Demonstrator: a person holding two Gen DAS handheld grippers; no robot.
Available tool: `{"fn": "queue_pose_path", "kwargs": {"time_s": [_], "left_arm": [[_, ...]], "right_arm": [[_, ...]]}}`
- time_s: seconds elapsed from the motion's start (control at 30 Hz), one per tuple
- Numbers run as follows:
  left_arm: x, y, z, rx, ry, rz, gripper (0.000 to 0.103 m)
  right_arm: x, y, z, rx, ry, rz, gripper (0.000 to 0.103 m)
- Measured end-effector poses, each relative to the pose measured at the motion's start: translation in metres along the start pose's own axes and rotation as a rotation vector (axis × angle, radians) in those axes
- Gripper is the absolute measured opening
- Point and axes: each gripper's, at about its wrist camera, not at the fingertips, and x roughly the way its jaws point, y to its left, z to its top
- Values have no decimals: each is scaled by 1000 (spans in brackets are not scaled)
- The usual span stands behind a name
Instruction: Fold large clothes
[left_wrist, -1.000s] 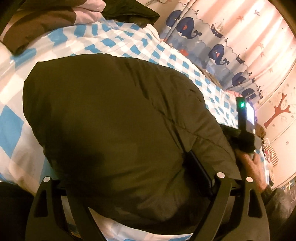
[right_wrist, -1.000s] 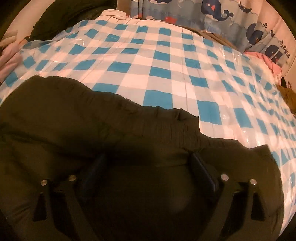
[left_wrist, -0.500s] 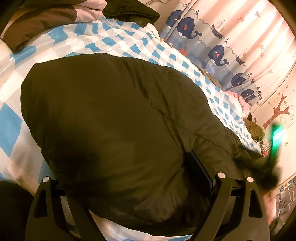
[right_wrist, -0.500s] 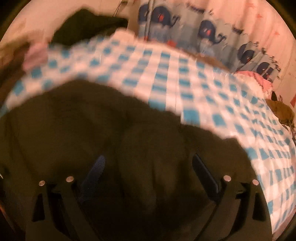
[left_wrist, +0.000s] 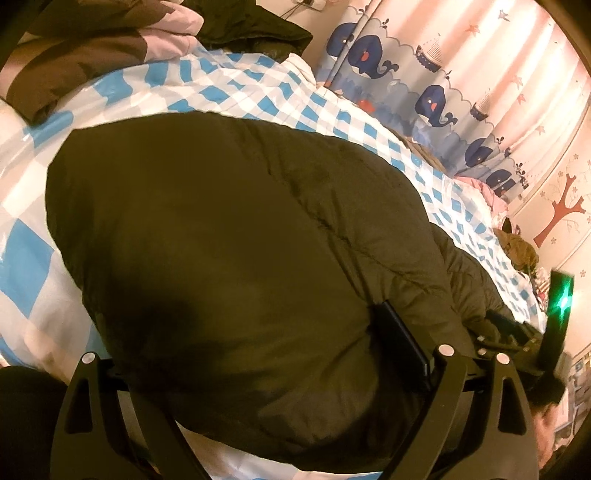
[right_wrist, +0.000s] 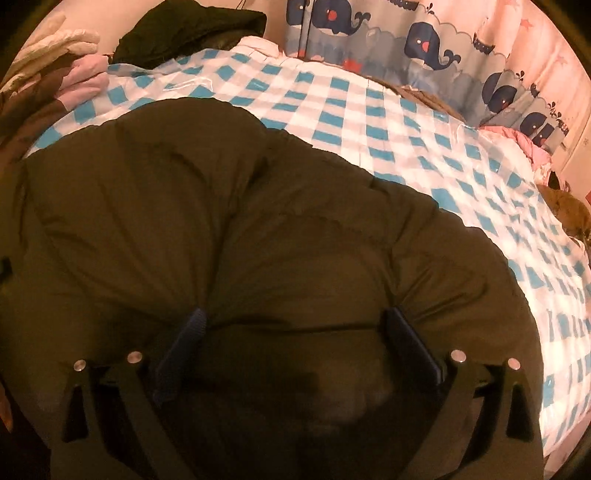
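A dark olive puffer jacket (left_wrist: 229, 236) lies bunched on a bed with a blue-and-white checked cover (left_wrist: 258, 92). My left gripper (left_wrist: 251, 332) sits at its near edge with jaws wide. The padding bulges between them; only the right finger (left_wrist: 399, 339) shows, the left is buried. In the right wrist view the jacket (right_wrist: 258, 206) fills the lower half. My right gripper (right_wrist: 295, 317) rests on it, jaws wide, blue pads (right_wrist: 184, 343) dug into the padding, creases fanning out from the tips. The right-hand tool's green light (left_wrist: 561, 299) glows at the jacket's right end.
Brown and pink clothes (left_wrist: 92, 48) and a black garment (left_wrist: 258, 33) are piled at the head of the bed. A whale-print curtain (right_wrist: 443, 44) hangs along the far side. Pink cloth (right_wrist: 524, 140) and a brown heap (right_wrist: 569, 210) lie at the far right edge.
In the left wrist view the right-hand tool slid right and down along the jacket's edge. The right wrist view pulled back, showing more jacket. The left gripper stayed put.
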Motion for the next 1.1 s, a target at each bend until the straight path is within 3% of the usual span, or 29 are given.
{"fn": "queue_pose_path", "kwargs": {"time_s": [0.2, 0.27, 0.37, 0.43, 0.47, 0.6, 0.77, 0.93, 1.03, 1.1], "left_arm": [[-1, 1, 0, 6, -5, 3, 87], [-1, 0, 1, 9, -6, 5, 87], [-1, -1, 0, 15, -9, 7, 87], [-1, -1, 0, 15, -12, 4, 87], [-2, 0, 1, 14, -12, 1, 87], [1, 3, 1, -11, 8, -11, 88], [6, 15, 2, -82, 39, -73, 90], [18, 43, 1, -254, 82, -168, 91], [19, 46, 0, -265, 79, -162, 91], [17, 52, -1, -292, 79, -174, 91]], "right_arm": [[7, 0, 72, -7, -78, -22, 94], [30, 3, 100, -10, -63, -40, 94], [79, 6, 120, 9, 33, -58, 94], [111, 13, 114, -2, 134, -37, 96], [116, 13, 113, -3, 139, -31, 96], [78, 3, 105, 31, 61, 8, 96], [0, -2, 47, 26, -61, -28, 96], [11, 10, -12, -46, -33, -70, 96], [11, 2, -3, 1, 19, -30, 96], [-16, 4, -3, -17, -53, -28, 96]]}}
